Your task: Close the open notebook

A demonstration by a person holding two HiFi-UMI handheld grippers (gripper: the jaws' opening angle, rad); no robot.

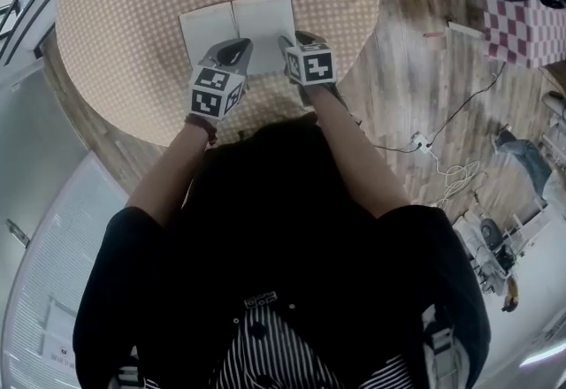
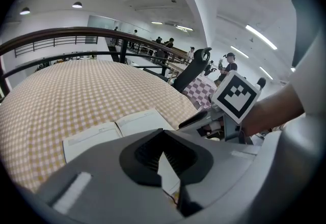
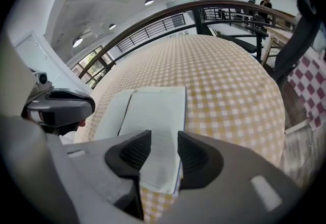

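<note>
The open notebook [image 1: 237,25] lies flat on the round table [image 1: 133,25] with its checked cloth, white pages up. My left gripper [image 1: 235,48] hovers over the near edge of the left page. In the left gripper view the jaw tips of the left gripper [image 2: 163,133] meet with nothing between them, and the notebook [image 2: 114,131] lies just beyond. My right gripper [image 1: 292,43] hangs over the right page's near corner. In the right gripper view the right gripper [image 3: 164,150] stands open, and the right page of the notebook [image 3: 155,111] shows through the gap, untouched.
The table edge curves close to the person's body. On the wooden floor to the right lie cables [image 1: 442,157], and a red-checked table [image 1: 522,25] stands beyond. A dark railing [image 2: 76,32] runs behind the table. Bare cloth surrounds the notebook.
</note>
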